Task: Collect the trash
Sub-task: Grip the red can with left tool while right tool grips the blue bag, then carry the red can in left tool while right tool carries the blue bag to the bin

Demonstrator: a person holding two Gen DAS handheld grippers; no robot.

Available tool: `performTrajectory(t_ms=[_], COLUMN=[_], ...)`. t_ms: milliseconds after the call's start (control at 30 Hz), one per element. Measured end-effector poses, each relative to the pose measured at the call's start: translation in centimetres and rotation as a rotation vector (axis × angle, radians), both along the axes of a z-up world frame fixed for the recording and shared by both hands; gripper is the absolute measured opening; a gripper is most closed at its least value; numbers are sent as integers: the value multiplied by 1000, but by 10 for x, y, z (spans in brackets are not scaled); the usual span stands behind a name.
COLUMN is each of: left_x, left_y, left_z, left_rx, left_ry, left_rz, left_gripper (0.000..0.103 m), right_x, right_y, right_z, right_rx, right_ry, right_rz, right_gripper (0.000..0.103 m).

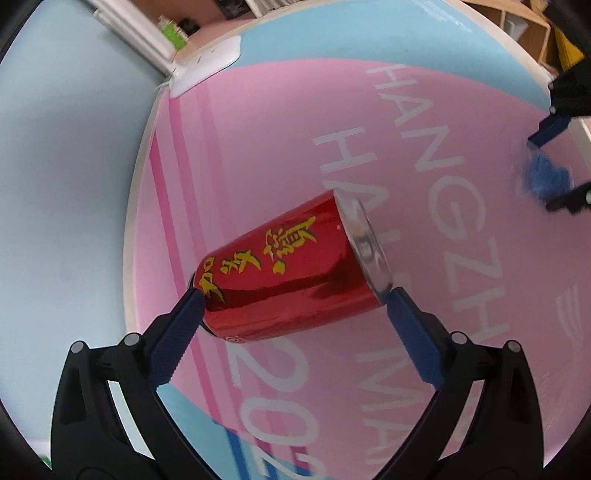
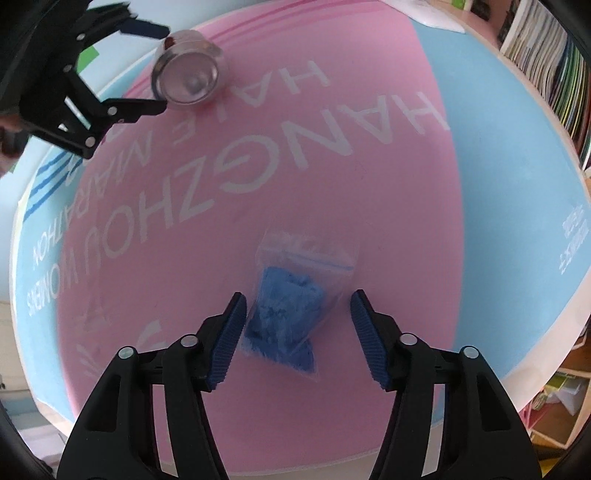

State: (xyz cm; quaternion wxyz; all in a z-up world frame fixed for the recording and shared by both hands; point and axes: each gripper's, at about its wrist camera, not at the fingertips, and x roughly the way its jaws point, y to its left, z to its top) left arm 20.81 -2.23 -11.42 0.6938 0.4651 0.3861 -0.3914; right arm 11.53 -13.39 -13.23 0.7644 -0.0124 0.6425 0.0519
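A red drink can [image 1: 288,273] with yellow characters lies on its side on the pink table cover [image 1: 258,129]. My left gripper [image 1: 295,295] is wide open and straddles the can, one blue fingertip at each end; I see no squeeze. In the right wrist view the can [image 2: 188,75] shows end-on with the left gripper [image 2: 162,68] around it. A clear zip bag of blue material [image 2: 288,310] lies flat between the fingers of my right gripper [image 2: 297,306], which is open; the left pad [image 2: 231,332] is close to the bag, the right one stands apart. The left wrist view shows that gripper [image 1: 554,166] over the bag [image 1: 546,177].
The round table carries a pink and light-blue cover with large white lettering. A white device [image 1: 207,70] sits at the table's far edge. Shelves of books [image 2: 546,55] and cardboard boxes [image 1: 524,29] stand beyond the table. The floor beside the table is pale blue.
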Motion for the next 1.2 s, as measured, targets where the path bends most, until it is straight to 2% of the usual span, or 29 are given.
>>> performTrajectory(t_ms=[133, 200, 300, 467, 533, 800, 967, 1100, 1200], left_x=[2, 5, 9, 17, 22, 33, 36, 23, 12], left_y=[-9, -14, -21, -37, -45, -49, -55, -57, -59], left_z=[-3, -4, -4, -7, -10, -7, -5, 1, 11], left_rx=[23, 22, 25, 53, 75, 88, 96, 107, 97], left_ry=[-36, -37, -40, -53, -60, -3, 27, -15, -8], left_rz=[-53, -58, -65, -103, -122, -133, -106, -77, -65], left_gripper=[97, 97, 95, 88, 80, 75, 72, 71, 71], right_x=[8, 10, 9, 9, 8, -8, -16, -22, -32], right_y=[-6, -9, -18, -28, -33, -52, -59, -64, -71], right_z=[1, 0, 5, 10, 14, 24, 23, 30, 37], right_rx=[0, 2, 11, 14, 15, 29, 49, 62, 72], right_ry=[-3, -7, -11, -25, -32, -30, -50, -72, -89], right_rz=[-1, -10, -25, -43, -52, -85, -104, -108, -118], right_gripper=[47, 40, 36, 36, 36, 36, 36, 36, 36])
